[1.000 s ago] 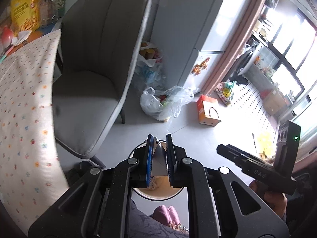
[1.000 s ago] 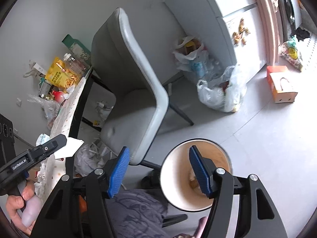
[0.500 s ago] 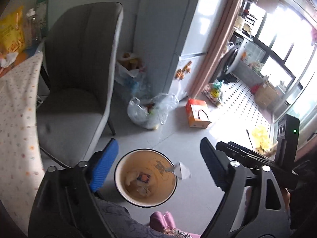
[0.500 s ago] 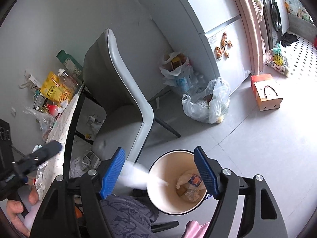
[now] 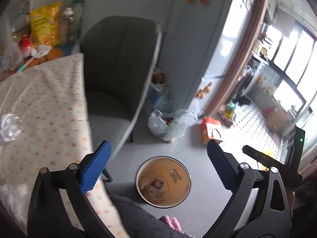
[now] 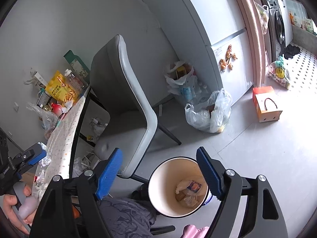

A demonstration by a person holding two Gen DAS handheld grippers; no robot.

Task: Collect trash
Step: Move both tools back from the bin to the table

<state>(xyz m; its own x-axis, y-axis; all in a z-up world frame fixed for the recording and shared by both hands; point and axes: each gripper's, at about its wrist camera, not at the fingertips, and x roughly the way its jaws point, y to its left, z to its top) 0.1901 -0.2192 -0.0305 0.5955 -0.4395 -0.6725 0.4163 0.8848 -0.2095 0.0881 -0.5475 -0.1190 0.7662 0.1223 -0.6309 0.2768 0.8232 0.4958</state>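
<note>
Grey chair [image 5: 118, 75] beside bin [image 5: 163, 180] (trash inside) | both grippers released, empty

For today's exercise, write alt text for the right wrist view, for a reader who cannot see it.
The open right gripper hangs empty over a cream bin on the floor with scraps of trash at its bottom. Behind stand a grey chair, a cluttered table and plastic bags by a fridge.

Your left gripper [image 5: 158, 168] pointed downward, its jaws just opened wide with nothing between them. Your right gripper [image 6: 162, 173] had also been opening, empty.
</note>
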